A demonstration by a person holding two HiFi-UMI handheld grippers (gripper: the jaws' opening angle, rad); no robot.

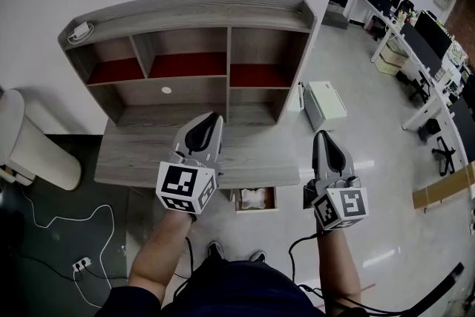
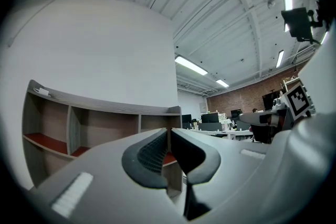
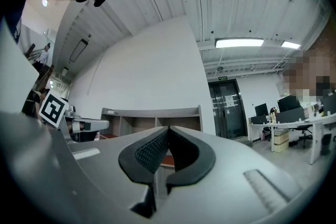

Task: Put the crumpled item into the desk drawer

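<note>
A white crumpled item (image 1: 256, 197) lies inside the open desk drawer (image 1: 255, 208), which sticks out below the front edge of the grey wooden desk (image 1: 141, 159). My left gripper (image 1: 211, 119) hovers over the middle of the desk top, shut and empty. Its tips (image 2: 169, 131) meet with nothing between them. My right gripper (image 1: 321, 135) is raised beside the desk's right end, up and to the right of the drawer, and is also shut and empty (image 3: 167, 129). Both point upward toward the shelves.
A shelf unit (image 1: 194, 59) with red-floored compartments stands on the desk's back. A white cylindrical bin (image 1: 30, 141) is at left, with a power strip (image 1: 80, 263) and cables on the dark floor. A white box (image 1: 324, 103) sits right of the desk. Office desks (image 1: 427, 48) fill the far right.
</note>
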